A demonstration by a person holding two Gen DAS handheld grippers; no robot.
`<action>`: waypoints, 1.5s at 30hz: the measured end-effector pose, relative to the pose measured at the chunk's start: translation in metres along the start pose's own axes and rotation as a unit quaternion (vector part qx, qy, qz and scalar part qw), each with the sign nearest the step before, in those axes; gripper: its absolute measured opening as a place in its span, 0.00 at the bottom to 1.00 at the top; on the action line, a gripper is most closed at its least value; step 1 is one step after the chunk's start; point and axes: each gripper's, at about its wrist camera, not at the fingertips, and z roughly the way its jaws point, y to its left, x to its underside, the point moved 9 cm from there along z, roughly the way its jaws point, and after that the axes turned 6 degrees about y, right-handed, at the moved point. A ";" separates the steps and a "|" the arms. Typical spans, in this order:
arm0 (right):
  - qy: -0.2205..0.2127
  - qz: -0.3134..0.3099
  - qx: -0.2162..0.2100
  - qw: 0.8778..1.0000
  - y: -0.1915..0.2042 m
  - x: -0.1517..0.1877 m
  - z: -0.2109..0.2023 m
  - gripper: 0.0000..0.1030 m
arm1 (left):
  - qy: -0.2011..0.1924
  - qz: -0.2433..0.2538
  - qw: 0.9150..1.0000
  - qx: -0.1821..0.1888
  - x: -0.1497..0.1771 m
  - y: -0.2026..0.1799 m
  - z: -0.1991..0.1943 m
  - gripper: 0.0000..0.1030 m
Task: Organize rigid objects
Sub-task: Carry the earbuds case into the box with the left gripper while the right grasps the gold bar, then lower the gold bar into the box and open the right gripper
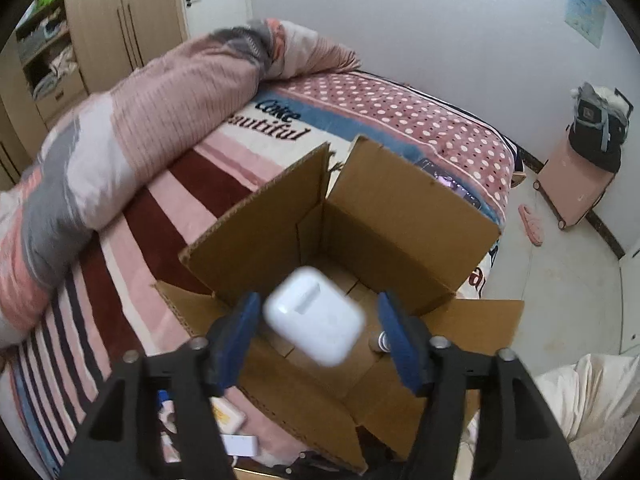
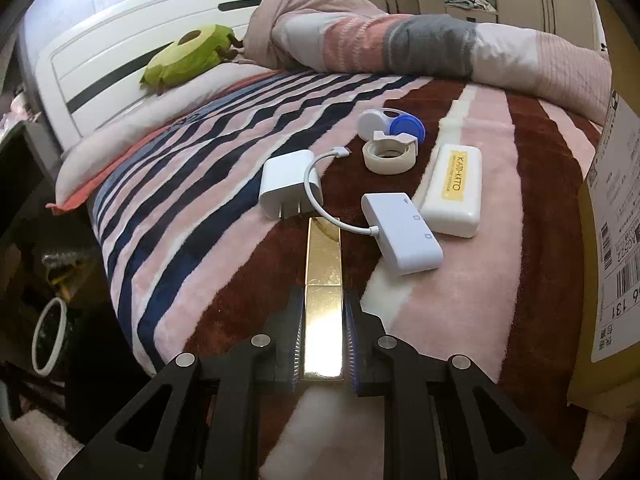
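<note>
In the left wrist view, a white earbud case point(image 1: 316, 316) is blurred in the air between the blue pads of my left gripper point(image 1: 320, 320), above the open cardboard box point(image 1: 400, 216) on the bed. The jaws stand wide and touch nothing. In the right wrist view, my right gripper point(image 2: 323, 332) is shut on a long gold rectangular bar point(image 2: 323, 264) just above the striped blanket. Beyond it lie a white charger point(image 2: 286, 184), a white adapter hub with cable point(image 2: 402, 232), a white case with a yellow label point(image 2: 452, 196), a tape roll point(image 2: 390, 154) and a white and blue lens case point(image 2: 390, 124).
A rolled pink and grey duvet point(image 1: 152, 120) lies along the bed's far side. A small white object point(image 1: 378, 340) lies inside the box. A pink suitcase point(image 1: 572, 184) with a bag stands on the floor. A green plush point(image 2: 188, 54) rests by the white headboard point(image 2: 100, 56). The box's labelled side point(image 2: 616, 216) is at right.
</note>
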 end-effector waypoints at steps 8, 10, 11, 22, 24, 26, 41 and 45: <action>0.002 0.001 -0.004 1.000 -0.001 -0.002 -0.001 0.13 | -0.069 -0.040 0.996 -0.029 0.030 0.028 -0.054 0.86; 0.004 -0.009 -0.010 1.000 0.006 -0.004 -0.006 0.13 | -0.087 -0.070 0.992 -0.055 0.053 0.053 -0.075 0.88; 0.004 -0.012 -0.016 1.000 0.010 -0.006 -0.009 0.13 | -0.094 -0.082 0.990 -0.069 0.066 0.065 -0.084 0.89; -0.057 -0.044 -0.027 0.997 0.034 -0.073 -0.113 0.13 | -0.105 -0.198 0.967 -0.118 0.210 0.149 -0.110 0.91; -0.080 -0.028 -0.001 0.996 0.018 -0.088 -0.146 0.13 | -0.108 -0.203 0.967 -0.113 0.219 0.149 -0.105 0.91; -0.098 -0.008 0.025 0.995 -0.003 -0.098 -0.177 0.13 | -0.106 -0.204 0.967 -0.112 0.222 0.149 -0.096 0.91; -0.047 0.116 0.233 0.964 -0.170 -0.058 -0.236 0.28 | -0.039 -0.226 0.967 -0.107 0.257 0.165 0.018 0.90; -0.061 0.105 0.205 0.971 -0.157 -0.060 -0.231 0.29 | -0.023 -0.228 0.969 -0.095 0.263 0.165 0.045 0.72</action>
